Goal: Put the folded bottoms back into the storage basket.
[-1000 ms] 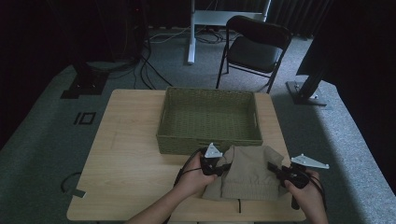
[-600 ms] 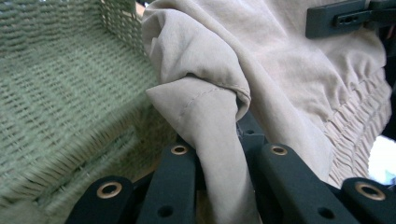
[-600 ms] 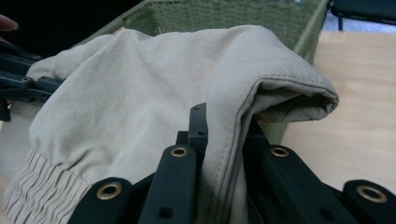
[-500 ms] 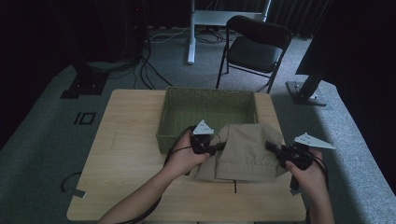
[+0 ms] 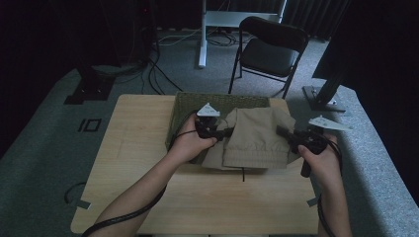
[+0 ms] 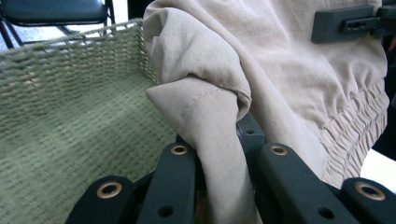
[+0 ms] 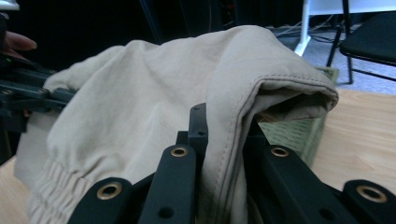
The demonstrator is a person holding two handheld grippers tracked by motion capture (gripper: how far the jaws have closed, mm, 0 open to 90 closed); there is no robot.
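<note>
Nearest the person's edge the wooden worktop (image 5: 197,197) is bare, crossed by two forearms coming in from below. Past that bare strip, over the middle of the worktop, a folded beige garment (image 5: 257,136) hangs in the air between the two grippers, its gathered elastic hem turned toward the near edge and sagging lowest there. A thin dark cord hangs from under the hem toward the worktop.

The left gripper (image 5: 228,132) has its fingers clamped narrow on a bunched fold at the garment's left side; in the left gripper view that fold (image 6: 210,116) runs down between the two black fingers, pinched tight. The right gripper (image 5: 282,132) does the same on the right side: in the right gripper view a stitched, doubled edge of the cloth (image 7: 233,140) drops between its fingers, which press on it from both sides. Each gripper is held in a hand, the left hand (image 5: 190,143) toward the worktop's middle, the right hand (image 5: 318,158) near its right edge.

Beyond the garment, against the far edge of the worktop, stands a green woven basket (image 5: 185,106). The far part of the garment is over the basket's opening and hides much of the inside. In the left gripper view the basket's inner wall and floor (image 6: 70,126) show just beside the cloth, with nothing lying on that part.

Farther off, on the grey floor behind the worktop, stands a black folding chair (image 5: 269,49).
</note>
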